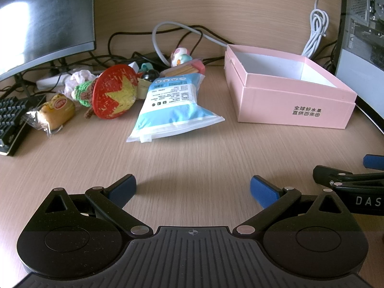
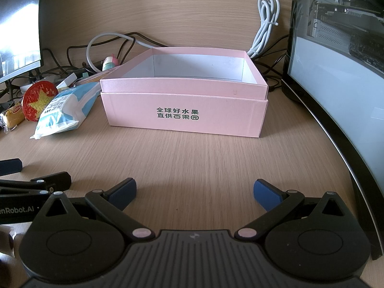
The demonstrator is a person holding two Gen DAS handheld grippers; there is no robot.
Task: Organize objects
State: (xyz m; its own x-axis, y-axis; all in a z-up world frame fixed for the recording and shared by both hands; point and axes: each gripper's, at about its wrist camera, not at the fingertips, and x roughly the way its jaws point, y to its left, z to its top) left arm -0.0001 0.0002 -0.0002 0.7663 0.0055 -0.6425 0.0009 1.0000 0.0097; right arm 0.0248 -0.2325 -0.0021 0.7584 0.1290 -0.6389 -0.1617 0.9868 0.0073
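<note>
- My left tongs (image 1: pixel 193 187) stand spread wide with nothing between the blue pads, hanging low over bare tabletop (image 1: pixel 192 148) and tipped downward toward the clutter.
- My right tongs (image 2: pixel 194 189) are just as wide apart and empty, angled down the same way, squared up to the pink box (image 2: pixel 184 112); I read both as poised to start, nothing picked up yet.
- The two tongs sit side by side near me, close together, each catching the other's edge in its view.
- The blue-and-white pouch (image 1: pixel 168 110) lies nearest the left tongs, just left of the box, so I judge it the easy first pick.
- Further left sit the red disc with a yellow star (image 1: pixel 115 91) and a wrapped snack (image 1: pixel 56 110); small toys pile up behind.
- The box stands open and looks empty, the likely home for all of it.
</note>
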